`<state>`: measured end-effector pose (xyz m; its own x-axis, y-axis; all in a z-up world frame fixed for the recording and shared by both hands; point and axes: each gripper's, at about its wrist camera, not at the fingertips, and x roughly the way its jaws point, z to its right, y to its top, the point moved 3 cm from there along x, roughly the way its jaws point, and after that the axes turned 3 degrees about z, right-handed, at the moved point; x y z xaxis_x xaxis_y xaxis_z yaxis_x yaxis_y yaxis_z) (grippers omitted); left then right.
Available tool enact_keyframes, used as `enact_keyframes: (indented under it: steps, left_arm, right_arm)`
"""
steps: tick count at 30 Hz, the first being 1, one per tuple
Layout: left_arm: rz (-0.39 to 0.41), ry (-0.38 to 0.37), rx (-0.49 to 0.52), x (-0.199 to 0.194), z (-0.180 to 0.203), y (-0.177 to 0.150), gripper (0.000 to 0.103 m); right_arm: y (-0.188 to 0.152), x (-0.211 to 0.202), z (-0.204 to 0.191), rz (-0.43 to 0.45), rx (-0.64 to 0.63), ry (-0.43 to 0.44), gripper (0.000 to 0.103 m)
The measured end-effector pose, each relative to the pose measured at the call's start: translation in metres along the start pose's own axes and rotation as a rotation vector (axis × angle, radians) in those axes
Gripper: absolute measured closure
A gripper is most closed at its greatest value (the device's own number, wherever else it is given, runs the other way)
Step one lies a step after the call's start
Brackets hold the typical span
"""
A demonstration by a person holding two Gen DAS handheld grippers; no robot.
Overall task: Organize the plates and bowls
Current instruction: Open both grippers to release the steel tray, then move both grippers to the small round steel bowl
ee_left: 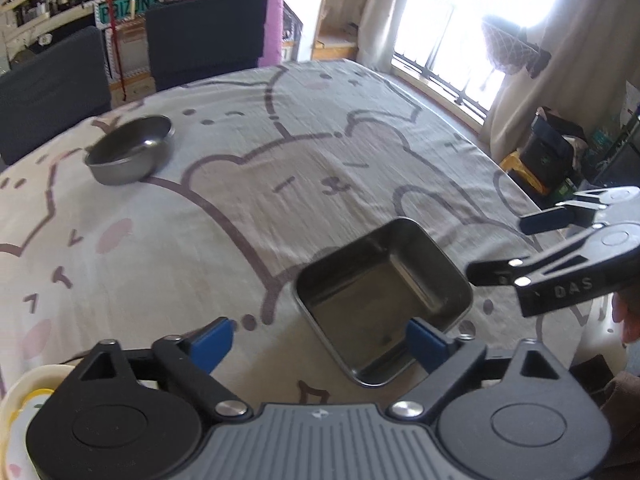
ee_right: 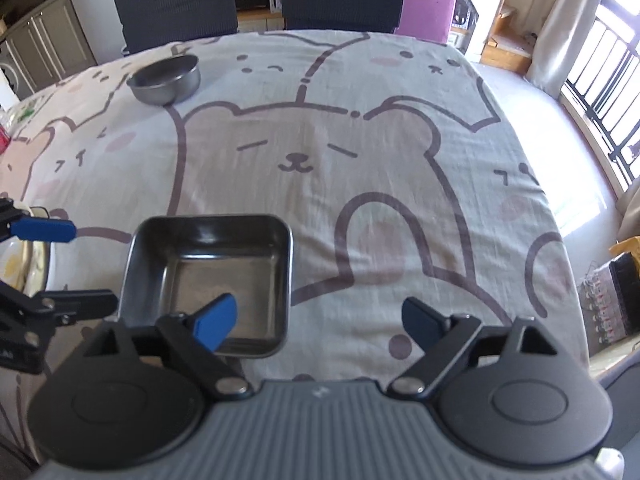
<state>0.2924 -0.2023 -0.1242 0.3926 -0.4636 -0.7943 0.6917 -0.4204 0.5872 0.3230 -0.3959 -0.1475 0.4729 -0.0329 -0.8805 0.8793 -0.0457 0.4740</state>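
Nearest the cams: both grippers hung over the front of the worktop (ee_right: 400, 92), tilted down, w/ the square tin under them.
L gripper (ee_left: 320, 344): jaws stood wide apart, nothing between the pads; no grip. Its R blue pad overlapped the tin's near-R rim in view; contact couldn't be told.
R gripper (ee_right: 320, 322): jaws also wide apart, empty; L blue pad sat over the tin's near wall in view, R pad over bare cloth.
Square tin (ee_left: 384, 304): metal, rounded corners, upright, empty, flat on the bear-print cloth; not held by either gripper.
Key relation: tin lay just ahead of and below both grippers, ahead-right for the L, ahead-left for the R, so between the two. No real long axis, roughly square; L wrist view showed it corner-on, R wrist view side-on.
Nearer hand: about equal, a judgement only.
Round bowl (ee_right: 166, 80): metal, upright, empty, far-left part of the worktop, well apart from tin. L gripper looked closer to it, judged from its side.
Cream dish (ee_left: 24, 396): at L edge by the L gripper, mostly hidden; kind unclear.
Counts: square tins 1; round bowls 1; cream dishes 1, partly seen; grippers 2.
Far side: dark chairs (ee_right: 176, 4) x2 behind the worktop, purple one beside them.
Next move, a guess: fetch the round bowl toward the tin.
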Motion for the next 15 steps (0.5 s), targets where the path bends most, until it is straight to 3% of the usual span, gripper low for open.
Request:
enact_keyframes:
  steps: [2, 6, 15]
  left_arm:
    - [0.015, 0.013, -0.004, -0.006, -0.005, 0.000, 0.003]
    - [0.053, 0.040, -0.033, -0.018, -0.021, 0.002, 0.000]
    - [0.161, 0.131, -0.159, -0.046, -0.079, 0.007, 0.000]
  right_arm:
    - [-0.001, -0.003, 0.000, 0.012, 0.002, -0.005, 0.000]
    - [0.002, -0.012, 0.002, 0.052, 0.035, 0.000, 0.001]
    - [0.030, -0.027, -0.007, 0.231, 0.131, -0.026, 0.000]
